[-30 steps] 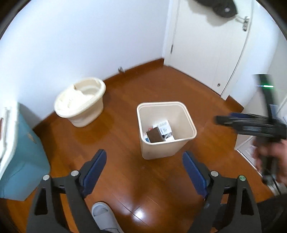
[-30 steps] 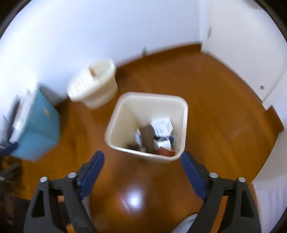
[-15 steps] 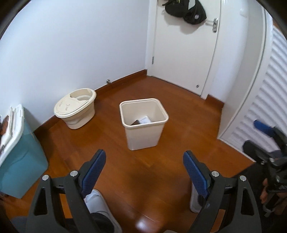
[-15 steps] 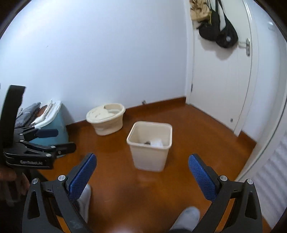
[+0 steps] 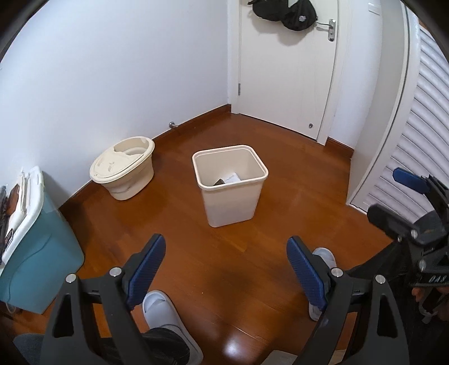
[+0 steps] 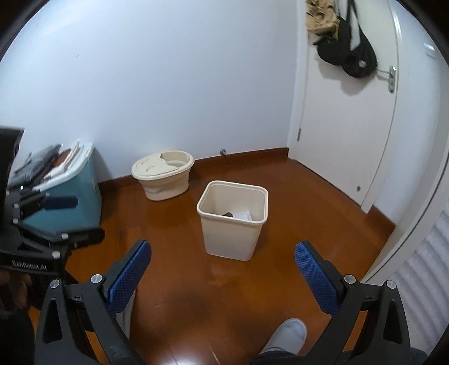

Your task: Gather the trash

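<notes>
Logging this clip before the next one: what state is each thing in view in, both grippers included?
Left gripper: open, nothing between the jaws.
Right gripper: open, nothing between the jaws.
Square waste bin: upright, uncovered, some trash at the bottom.
Round beige bin: lid on.
Door: shut, black bag hanging on it.
Teal box: lid shut, items stacked on top.

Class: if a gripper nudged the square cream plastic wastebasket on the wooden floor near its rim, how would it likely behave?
The square cream plastic wastebasket looks nearly empty, so probably light. On the glossy wooden floor it would likely slide; pushed high, it might tip.
</notes>
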